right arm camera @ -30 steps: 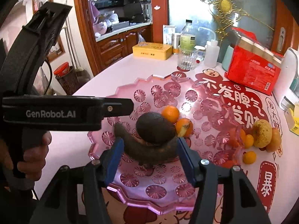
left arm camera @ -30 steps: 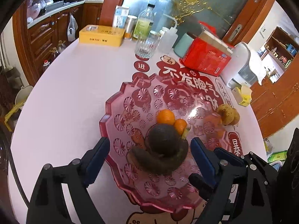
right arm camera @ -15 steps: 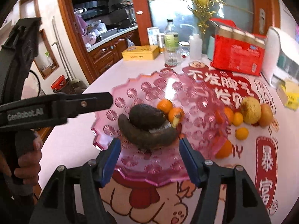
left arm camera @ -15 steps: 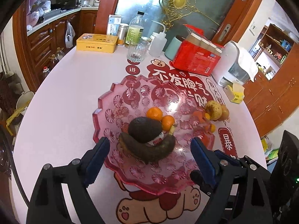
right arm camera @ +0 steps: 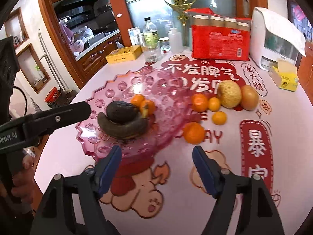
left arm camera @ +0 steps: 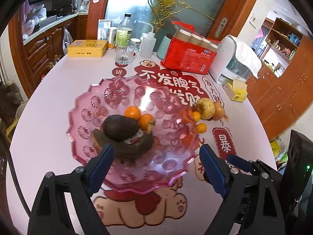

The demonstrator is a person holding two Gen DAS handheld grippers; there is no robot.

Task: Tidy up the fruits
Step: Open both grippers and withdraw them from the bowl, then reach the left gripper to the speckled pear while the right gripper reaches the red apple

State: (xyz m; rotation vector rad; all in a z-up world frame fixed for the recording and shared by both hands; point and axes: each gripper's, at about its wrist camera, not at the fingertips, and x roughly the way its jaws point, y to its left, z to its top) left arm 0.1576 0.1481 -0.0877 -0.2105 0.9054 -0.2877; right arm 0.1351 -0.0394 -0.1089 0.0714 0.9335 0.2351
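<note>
Hovering past bowl rim [right arm camera: 172,135], right gripper [right arm camera: 156,156] fingers spread.

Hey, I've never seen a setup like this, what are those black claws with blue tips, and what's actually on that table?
Those are two hand-held grippers, one in each of a person's hands, each carrying a wide-angle camera that looks along its fingers. One picture is from the left gripper, the other from the right gripper. Both are open and hold nothing. On the table stands a pink glass fruit dish holding a dark banana, an avocado and two small oranges. More oranges and two pale round fruits lie beside it.
</note>
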